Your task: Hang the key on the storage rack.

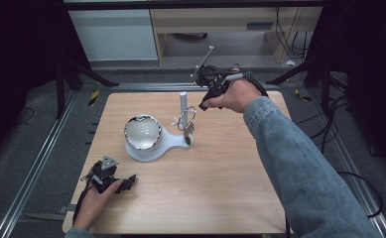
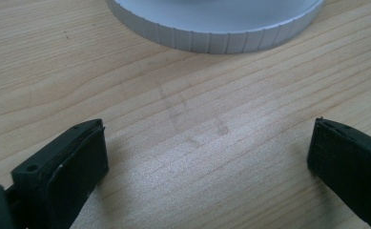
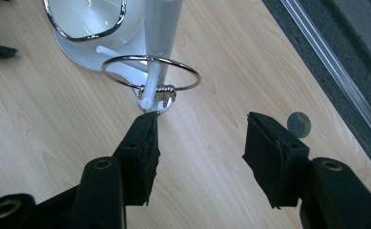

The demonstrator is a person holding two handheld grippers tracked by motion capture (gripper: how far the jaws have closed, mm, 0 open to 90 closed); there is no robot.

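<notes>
A white stand (image 1: 151,144) is seen in the middle of the wooden surface (image 1: 220,188) in the high view. It has a round base with a chrome-rimmed bowl (image 1: 143,132) on it, and an upright white post (image 1: 183,106) at the right end of the base. A metal ring (image 1: 186,119) is hung on a short peg of the post; in the right gripper view the ring (image 3: 150,72) is seen in the upper middle of the frame, lying almost level, with a small coil and a key-like piece at the peg (image 3: 147,93).

The right hand-held gripper (image 1: 204,105) is held in the upper middle of the high view, just to the right of the post, by a hand with a denim sleeve (image 1: 299,168). In its own view the right hand-held gripper (image 3: 200,136) is shown half open, and nothing is between its pads. The tip of the left pad (image 3: 142,143) is seen just below the ring and the peg, but whether they touch cannot be told. A small round grey disc (image 3: 299,124) is seen on the surface at the right of that frame.

The left hand-held gripper (image 1: 126,182) is held low at the lower left of the high view, well apart from the ring. In its own view the left hand-held gripper (image 2: 207,152) is shown wide open over bare wood, with the ribbed edge of the stand (image 2: 211,38) at the top of the frame.
</notes>
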